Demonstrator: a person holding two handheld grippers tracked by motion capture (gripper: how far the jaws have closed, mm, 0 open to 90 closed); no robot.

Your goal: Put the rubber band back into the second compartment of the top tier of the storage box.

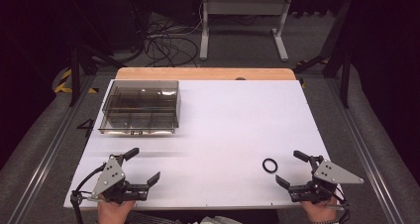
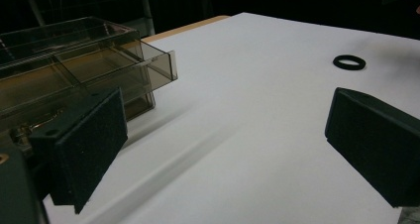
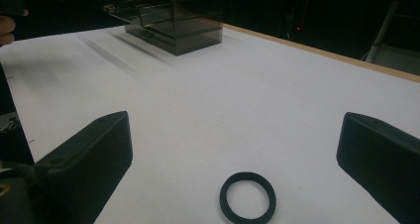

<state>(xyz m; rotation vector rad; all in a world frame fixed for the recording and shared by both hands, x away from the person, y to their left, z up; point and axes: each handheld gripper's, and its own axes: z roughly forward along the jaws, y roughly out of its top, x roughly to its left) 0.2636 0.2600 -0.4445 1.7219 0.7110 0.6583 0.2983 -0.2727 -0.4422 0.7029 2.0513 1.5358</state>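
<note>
One black ring (image 1: pixel 270 165) and one clear box (image 1: pixel 140 106) lie on the table (image 1: pixel 237 115). Two grippers, left (image 1: pixel 147 165) and right (image 1: pixel 292 168), stand wide open, holding nothing.

Ring (image 1: pixel 270 165) black, plain. Box (image 1: pixel 140 107) smoky brown, see-through. Table (image 1: pixel 233 115) white, tan wood edge at 12 o'clock. Gripper jaws black, plates grey.

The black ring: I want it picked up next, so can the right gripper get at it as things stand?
Probably yes. The black ring lies flat on the bare white table, just ahead of the right gripper, whose jaws stand open. Nothing lies between them, and the clear box sits far off.
</note>
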